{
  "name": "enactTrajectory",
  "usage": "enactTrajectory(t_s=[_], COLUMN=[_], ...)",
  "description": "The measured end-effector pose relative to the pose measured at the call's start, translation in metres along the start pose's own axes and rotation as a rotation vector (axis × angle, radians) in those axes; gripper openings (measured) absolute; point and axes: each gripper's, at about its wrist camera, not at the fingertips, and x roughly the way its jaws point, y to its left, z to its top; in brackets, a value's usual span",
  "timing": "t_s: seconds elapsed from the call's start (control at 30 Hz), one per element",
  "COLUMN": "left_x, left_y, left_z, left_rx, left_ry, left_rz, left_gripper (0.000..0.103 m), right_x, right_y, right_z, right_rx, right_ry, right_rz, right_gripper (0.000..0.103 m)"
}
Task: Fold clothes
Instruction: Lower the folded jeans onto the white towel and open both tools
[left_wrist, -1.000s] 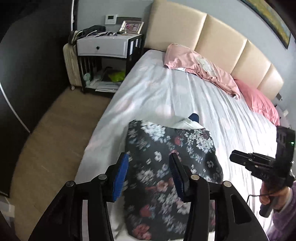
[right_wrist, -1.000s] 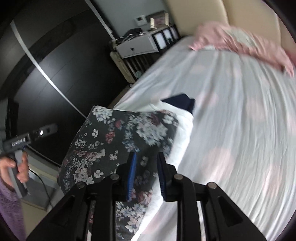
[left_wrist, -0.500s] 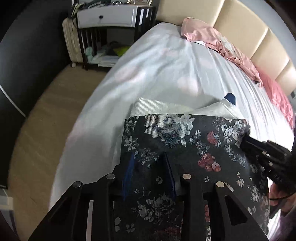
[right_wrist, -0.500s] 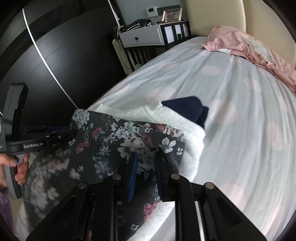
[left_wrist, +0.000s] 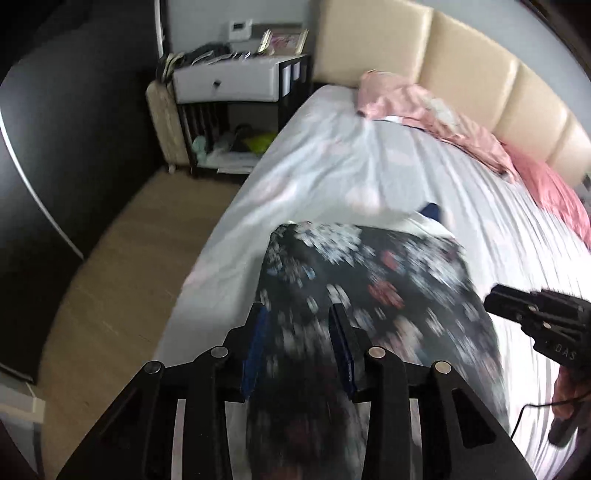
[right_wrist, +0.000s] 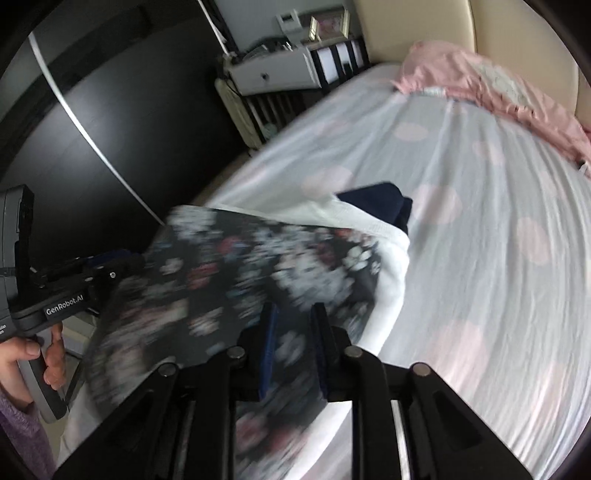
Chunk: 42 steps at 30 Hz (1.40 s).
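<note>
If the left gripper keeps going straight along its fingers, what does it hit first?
Most likely the dark floral garment: it fills the line ahead of the left gripper, lying on the bed. Blur hides whether the fingers already touch it.

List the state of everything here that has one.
Floral cloth: partly lifted, held by both grippers.
Left gripper: jaws have just been closing, shut on the floral cloth.
Right gripper: shut on the floral cloth.
White garment: lying on the bed under the floral cloth.
Drawer: shut.
</note>
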Motion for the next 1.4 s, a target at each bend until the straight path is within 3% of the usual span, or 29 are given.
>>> enactTrajectory(t_s=[0.2,0.33,0.47,0.6,0.77,0.93,1.0,1.1,1.23,1.4], left_x=[-0.005,0.025,0.046,0.056,0.051,0.017,-0.003,-0.031,-0.076,-0.144], left_y=[-0.025,-0.014,-0.013,-0.014,-0.013,-0.022,-0.023,-0.025,-0.033,-0.060], left_z=[-0.042,-0.054,-0.056,-0.061,-0.064,-0.073,-0.080,-0.093,-0.106,-0.114], left_rx=[0.147,0.096,0.137,0.157,0.109,0.114,0.090,0.078,0.077,0.093], left_ry=[0.091,0.177,0.223,0.214,0.195,0.104,0.082,0.094,0.072,-0.021], left_rz=[0.075,0.067,0.069,0.077,0.081,0.120,0.112,0.082,0.096,0.150], left_gripper=[0.035,0.035,0.036,0.037,0.038,0.042,0.052,0.053,0.057,0.061], right_x=[-0.026,-0.004,0.021,0.030,0.028,0.003,-0.014,-0.045,-0.103,-0.157], right_y=[0.048,0.057,0.056,0.063,0.054,0.051,0.050,0.051,0.063,0.074], right_z=[-0.051,-0.076,-0.082,-0.088,-0.088,-0.094,-0.100,-0.108,-0.118,-0.114], right_rx=[-0.056,-0.097,-0.134,-0.202,-0.174,-0.126,-0.110,-0.103,-0.108,-0.100], right_ry=[0.020,0.093,0.121,0.132,0.147,0.146,0.135,0.104,0.044,-0.004], right_rz=[0.023,-0.015,-0.044,-0.081,-0.056,-0.066,-0.064,-0.051,-0.059,-0.076], right_gripper=[0.020,0.019,0.019,0.018,0.018,0.019,0.019,0.019,0.020,0.045])
